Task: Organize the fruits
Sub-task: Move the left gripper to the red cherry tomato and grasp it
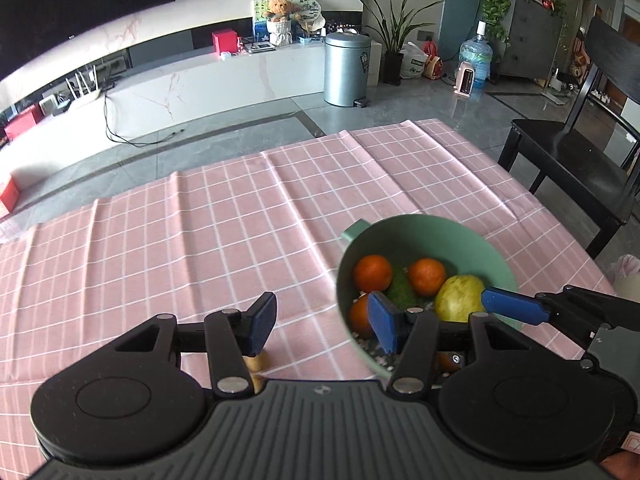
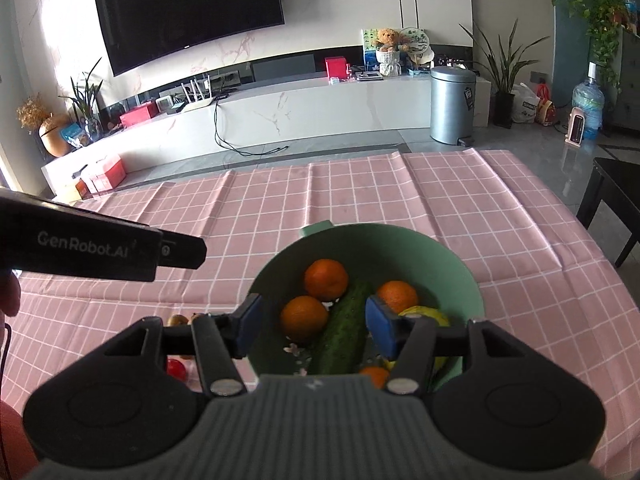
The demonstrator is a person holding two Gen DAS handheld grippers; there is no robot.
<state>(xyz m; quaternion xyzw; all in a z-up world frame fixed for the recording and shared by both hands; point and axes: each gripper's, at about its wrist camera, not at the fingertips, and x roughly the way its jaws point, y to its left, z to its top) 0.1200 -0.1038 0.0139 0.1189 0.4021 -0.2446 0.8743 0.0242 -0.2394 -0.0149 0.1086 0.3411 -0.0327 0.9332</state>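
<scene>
A mint-green bowl (image 2: 460,264) stands on the pink checked tablecloth and also shows in the left wrist view (image 1: 420,228). It holds several oranges (image 2: 326,279), a cucumber (image 2: 344,332) and a yellow-green fruit (image 1: 460,298). My right gripper (image 2: 312,326) is open and empty, hovering over the bowl above the cucumber; its blue finger (image 1: 514,304) shows in the left wrist view. My left gripper (image 1: 324,326) is open and empty at the bowl's left rim, over a small tan fruit (image 1: 256,362). Small brown fruits (image 2: 180,319) and a red one (image 2: 176,368) lie left of the bowl.
The pink tablecloth (image 1: 200,240) covers the table. A black chair (image 1: 568,152) stands at the table's right side. The left gripper's body (image 2: 100,246) reaches in at left in the right wrist view. A metal bin (image 2: 452,104) stands on the floor beyond.
</scene>
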